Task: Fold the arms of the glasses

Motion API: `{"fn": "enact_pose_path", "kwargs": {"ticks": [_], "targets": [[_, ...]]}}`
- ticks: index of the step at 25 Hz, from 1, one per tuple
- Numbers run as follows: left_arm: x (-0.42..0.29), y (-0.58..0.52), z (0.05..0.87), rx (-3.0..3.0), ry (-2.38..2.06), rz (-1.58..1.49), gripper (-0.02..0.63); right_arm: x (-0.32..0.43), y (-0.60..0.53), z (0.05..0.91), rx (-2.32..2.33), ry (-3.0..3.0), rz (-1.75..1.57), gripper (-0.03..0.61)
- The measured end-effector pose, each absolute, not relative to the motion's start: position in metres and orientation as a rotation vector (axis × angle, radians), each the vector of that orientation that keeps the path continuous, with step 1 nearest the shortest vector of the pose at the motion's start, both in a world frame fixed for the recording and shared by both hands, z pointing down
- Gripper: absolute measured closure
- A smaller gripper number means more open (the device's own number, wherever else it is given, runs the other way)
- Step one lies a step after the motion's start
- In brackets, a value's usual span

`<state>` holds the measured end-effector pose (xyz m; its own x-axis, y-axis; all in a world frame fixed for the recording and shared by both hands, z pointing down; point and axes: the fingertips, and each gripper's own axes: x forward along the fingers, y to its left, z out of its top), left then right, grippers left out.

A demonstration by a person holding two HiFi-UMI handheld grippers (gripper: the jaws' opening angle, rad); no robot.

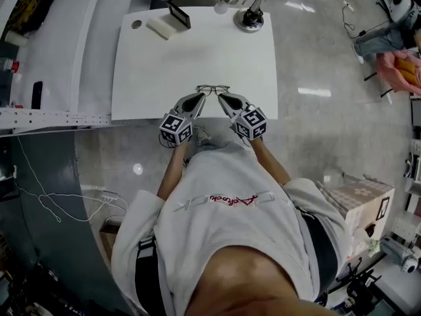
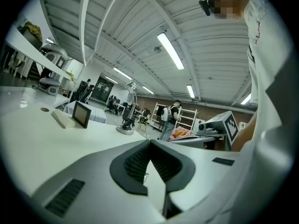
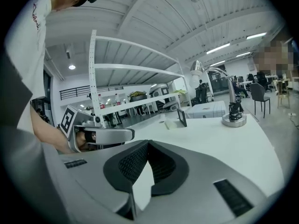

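Thin wire-framed glasses (image 1: 212, 89) sit near the front edge of the white table (image 1: 158, 64), lenses facing away from me. My left gripper (image 1: 200, 96) is shut with its tip at the frame's left end. A thin bit of wire (image 2: 144, 176) shows in the gap behind its pads (image 2: 138, 160). My right gripper (image 1: 222, 97) is shut, its tip meeting the frame's right end. The two arms of the glasses are hidden under the jaws. In the right gripper view the closed pads (image 3: 135, 162) show only table behind them.
At the table's far edge stand a desk lamp (image 1: 250, 20), a small dark screen (image 1: 179, 14) and a white block (image 1: 161, 26). A shelf rail (image 1: 39, 118) runs on the left. Cables (image 1: 59, 199) lie on the floor, and a cardboard box (image 1: 358, 199) sits to the right.
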<state>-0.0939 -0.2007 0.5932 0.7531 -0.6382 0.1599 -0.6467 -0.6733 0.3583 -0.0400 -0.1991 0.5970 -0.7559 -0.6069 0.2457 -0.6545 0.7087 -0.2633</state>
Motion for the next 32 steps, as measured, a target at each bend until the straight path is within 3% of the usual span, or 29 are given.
{"fn": "enact_pose_path", "kwargs": {"ticks": [13, 32], "targets": [[-0.063, -0.137, 0.572, 2.585, -1.075, 0.019, 0.591, -0.001, -0.147, 0.553, 1.055, -2.919, 0.421, 0.566], [-0.016, 0.003, 0.573, 2.613, -1.107, 0.026, 0.591, 0.047, 0.001, 0.557, 1.057, -2.924, 0.307, 0.568]]}}
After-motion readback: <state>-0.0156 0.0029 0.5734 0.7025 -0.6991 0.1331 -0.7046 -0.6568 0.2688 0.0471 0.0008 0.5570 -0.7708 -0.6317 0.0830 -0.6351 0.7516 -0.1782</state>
